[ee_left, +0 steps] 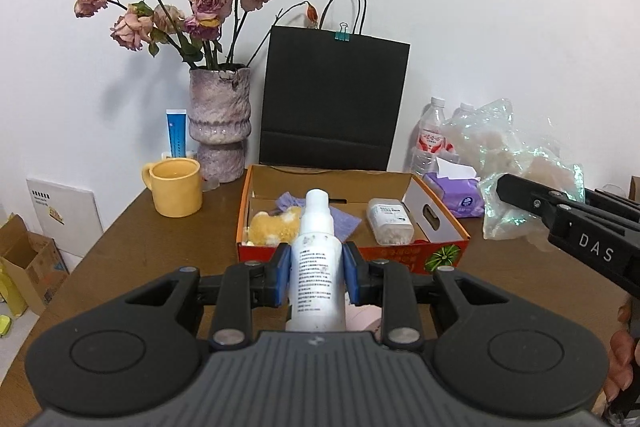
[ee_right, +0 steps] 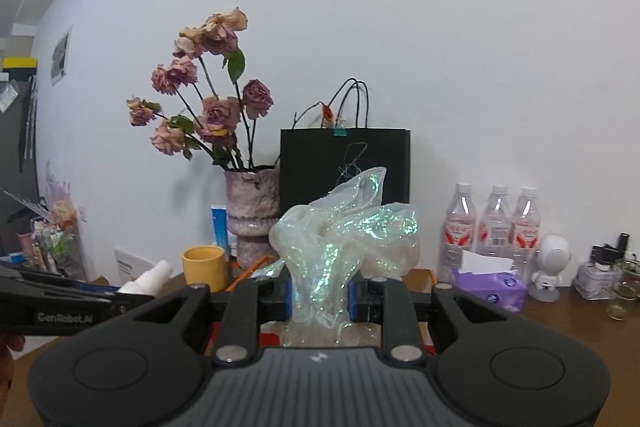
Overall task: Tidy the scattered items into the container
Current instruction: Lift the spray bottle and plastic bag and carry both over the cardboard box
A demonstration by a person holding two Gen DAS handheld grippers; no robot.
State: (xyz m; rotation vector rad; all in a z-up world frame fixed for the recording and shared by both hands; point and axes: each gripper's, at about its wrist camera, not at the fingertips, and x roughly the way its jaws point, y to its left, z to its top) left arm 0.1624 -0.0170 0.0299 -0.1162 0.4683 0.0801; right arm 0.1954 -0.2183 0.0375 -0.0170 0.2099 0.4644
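Note:
My left gripper (ee_left: 316, 277) is shut on a white spray bottle (ee_left: 318, 267), held just in front of an open orange cardboard box (ee_left: 440, 247) on the brown table. Inside the box lie a yellow sponge (ee_left: 276, 227), a purple cloth (ee_left: 344, 221) and a small clear container with a white label (ee_left: 390, 223). My right gripper (ee_right: 318, 297) is shut on a bunch of iridescent sheer fabric (ee_right: 348, 235), lifted above the table; in the left wrist view that fabric (ee_left: 512, 163) hangs at the right of the box. The bottle's tip (ee_right: 154, 275) shows at the left of the right wrist view.
Behind the box stand a black paper bag (ee_left: 332, 103), a vase of dried roses (ee_left: 220, 123), a yellow mug (ee_left: 176, 193) and a blue tube (ee_left: 177, 133). Purple tissue pack (ee_right: 488, 285), water bottles (ee_right: 494, 227) and a small white figurine (ee_right: 550, 267) stand at the right. Cardboard boxes (ee_left: 28, 263) sit left of the table.

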